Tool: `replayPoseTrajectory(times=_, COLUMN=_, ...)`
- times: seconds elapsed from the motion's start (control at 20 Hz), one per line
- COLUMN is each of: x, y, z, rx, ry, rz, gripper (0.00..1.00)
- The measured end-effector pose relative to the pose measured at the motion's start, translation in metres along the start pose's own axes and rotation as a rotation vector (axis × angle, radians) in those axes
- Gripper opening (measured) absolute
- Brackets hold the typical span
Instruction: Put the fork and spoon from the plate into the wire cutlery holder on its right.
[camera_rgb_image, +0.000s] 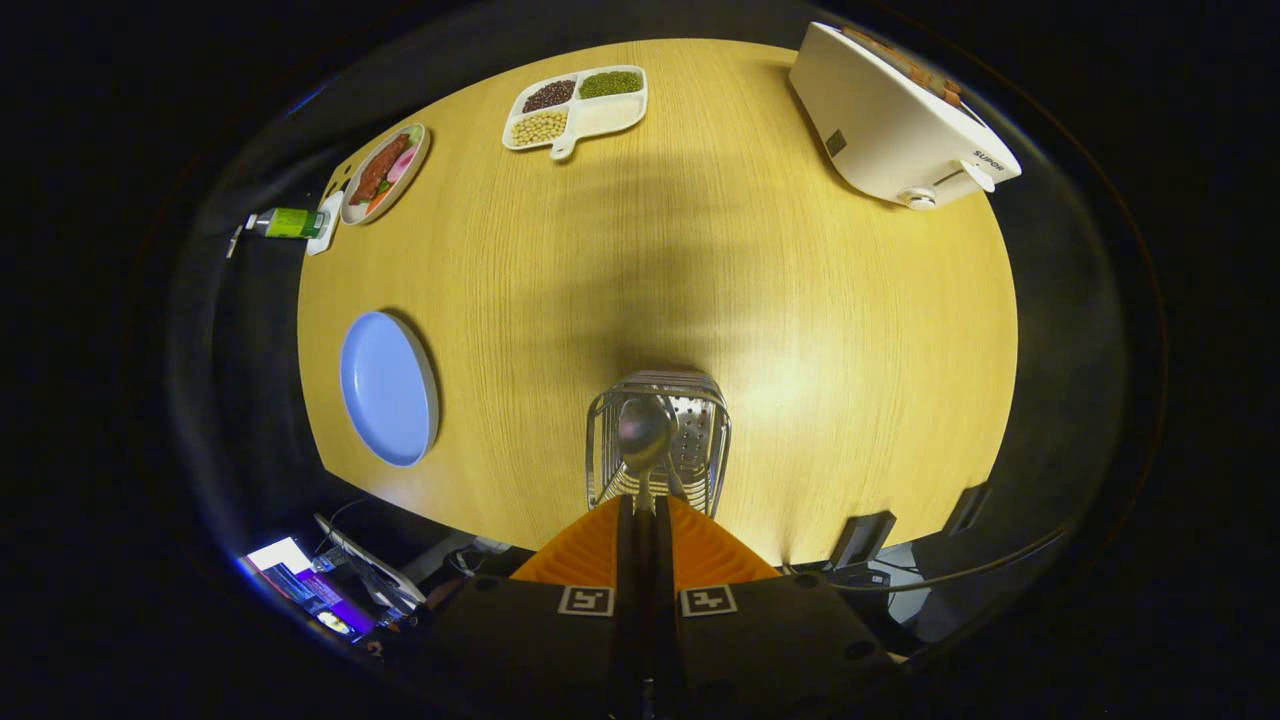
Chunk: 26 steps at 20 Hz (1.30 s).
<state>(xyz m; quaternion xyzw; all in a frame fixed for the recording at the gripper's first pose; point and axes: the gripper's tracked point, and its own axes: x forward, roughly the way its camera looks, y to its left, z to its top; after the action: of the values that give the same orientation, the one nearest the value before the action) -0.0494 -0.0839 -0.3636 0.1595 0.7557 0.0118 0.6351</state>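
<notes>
Gripper (645, 505) fingers clamped on a spoon (643, 432) over the wire holder (700, 440); the blue plate (385, 388) lies bare.

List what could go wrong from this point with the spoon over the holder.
1. The gripper pinches the spoon by its thin handle; it may twist or slip before release.
2. The spoon's bowl hangs at the wire cutlery holder top; lowering off-centre could catch the wires and tip it.
3. The holder stands near the table edge.
</notes>
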Motion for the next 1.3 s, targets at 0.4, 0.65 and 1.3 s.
replayPoseTrajectory(times=0.4, x=0.017, y=0.0, z=0.008, rx=0.042, ry=-0.02, rz=-0.003, gripper=0.12)
replayPoseTrajectory(times=0.65, x=-0.001, y=0.001, z=0.017, rx=0.077, ry=-0.141, rz=0.043, gripper=0.27)
replayPoseTrajectory(times=1.3, x=-0.162, y=-0.011, z=0.075, rx=0.013, ry=-1.138, rz=-0.033, gripper=0.99)
